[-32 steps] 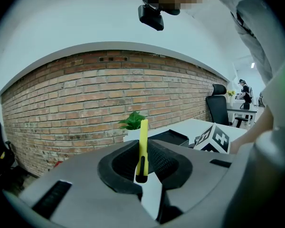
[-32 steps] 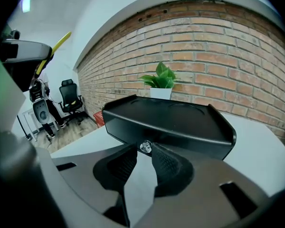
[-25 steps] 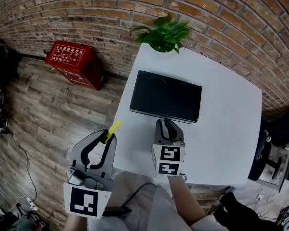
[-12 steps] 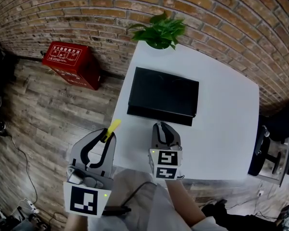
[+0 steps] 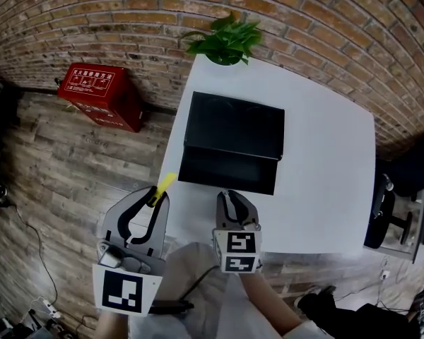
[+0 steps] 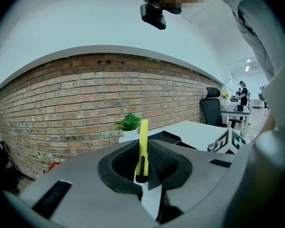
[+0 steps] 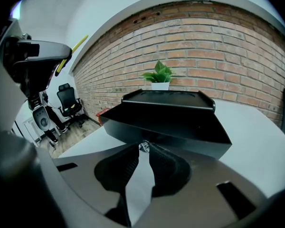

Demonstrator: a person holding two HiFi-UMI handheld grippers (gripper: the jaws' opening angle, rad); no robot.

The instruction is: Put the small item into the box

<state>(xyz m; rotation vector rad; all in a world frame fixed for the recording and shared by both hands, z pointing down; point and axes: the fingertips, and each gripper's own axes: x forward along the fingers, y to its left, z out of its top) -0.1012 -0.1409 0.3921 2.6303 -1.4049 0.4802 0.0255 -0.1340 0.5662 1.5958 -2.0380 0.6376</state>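
A black flat box [image 5: 233, 129] lies on the white table [image 5: 325, 175]. Its lid [image 7: 171, 118] is tilted up at the near edge. My right gripper [image 5: 234, 202] is at that near edge, shut on a small shiny tab [image 7: 143, 147] of the lid. My left gripper [image 5: 154, 202] hangs off the table's left side, over the floor. It is shut on a slim yellow item [image 5: 163, 186], which sticks up from between its pads [image 6: 143, 146]. The inside of the box is hidden by the lid.
A potted green plant [image 5: 226, 41] stands at the table's far edge against the brick wall. A red case [image 5: 99, 94] sits on the wooden floor to the left. A black office chair [image 5: 403, 210] is past the table's right side.
The box lay flat and closed; now its near lid edge is raised by my right gripper, which has drawn back toward me. My left gripper has kept the yellow item and hardly moved.
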